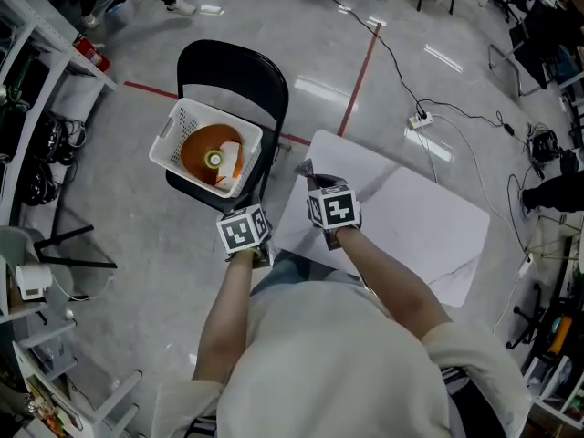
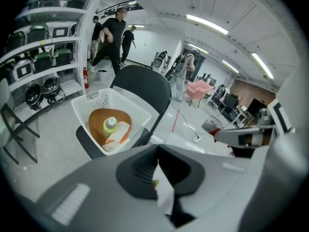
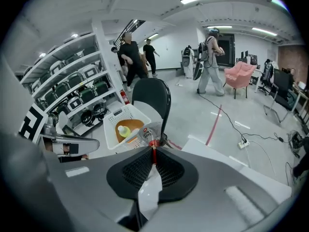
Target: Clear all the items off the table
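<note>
My right gripper (image 3: 154, 151) is shut on a clear plastic wrapper (image 3: 145, 133) with a red strip, pinched at its edge. In the head view it hangs over the table's near-left corner with the wrapper (image 1: 306, 168) at its tip. The left gripper (image 2: 157, 151) is shut with nothing sticking out past its tips. Its marker cube (image 1: 244, 231) is beside the chair, left of the table. Ahead of both stands a white basket (image 1: 173, 130) (image 2: 84, 105) (image 3: 112, 116) on a black chair (image 1: 233, 62). It holds an orange bowl (image 1: 196, 149) and a yellow-capped bottle (image 2: 110, 124).
The white table (image 1: 411, 217) lies to the right. A red tape line (image 1: 360, 71) and a power strip with cables (image 1: 420, 119) cross the floor beyond it. Shelves (image 1: 27, 108) line the left. People (image 2: 113, 33) walk in the background.
</note>
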